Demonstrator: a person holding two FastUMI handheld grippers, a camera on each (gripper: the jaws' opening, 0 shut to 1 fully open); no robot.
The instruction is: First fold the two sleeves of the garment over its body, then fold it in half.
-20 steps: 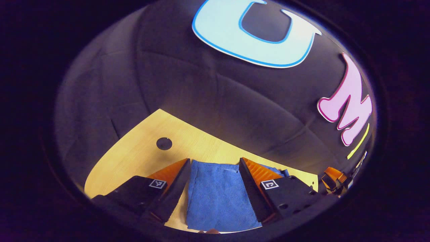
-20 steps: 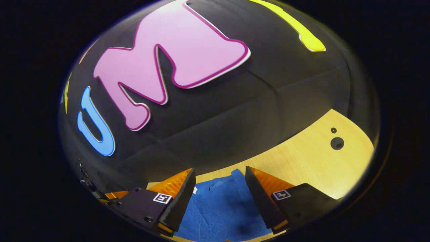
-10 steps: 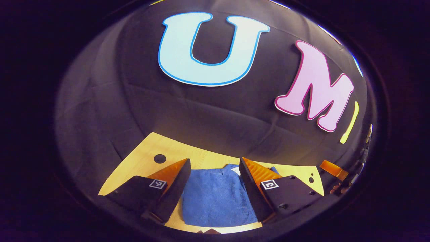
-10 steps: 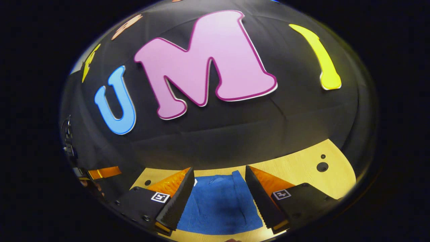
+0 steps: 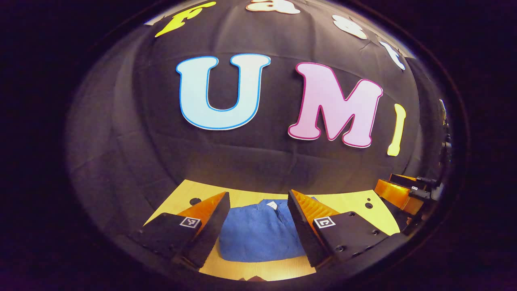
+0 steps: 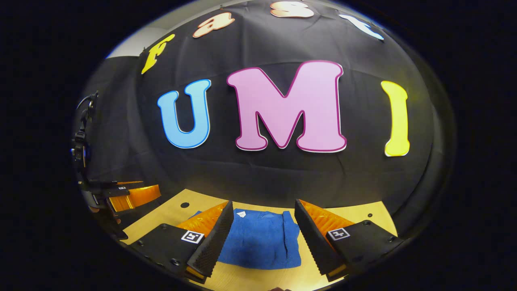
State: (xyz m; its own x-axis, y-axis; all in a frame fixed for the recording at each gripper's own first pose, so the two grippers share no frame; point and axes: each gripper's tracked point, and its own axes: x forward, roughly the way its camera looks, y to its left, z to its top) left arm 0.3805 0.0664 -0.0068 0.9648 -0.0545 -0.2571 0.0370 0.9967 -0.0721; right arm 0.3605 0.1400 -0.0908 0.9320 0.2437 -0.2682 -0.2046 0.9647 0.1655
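My left gripper hung above the near edge of the bench with its jaws spread wide and nothing between them. Through the gap, in the left gripper view, I saw the blue garment lying flat on the light wood as a compact folded bundle, a small white tag showing at its far edge. Neither finger touched the cloth.

My right gripper was likewise wide open and empty, held over the same side of the bench. In the right gripper view the garment sat between my fingers' lines of sight, folded into a rough rectangle with a vertical crease near its right side and the tag at the far left corner. A few dark round holes marked the bench top beyond it.

Each view caught the other gripper off to the side: my right gripper at the right edge of the left gripper view, and my left gripper at the left edge of the right gripper view, both well apart from the garment.
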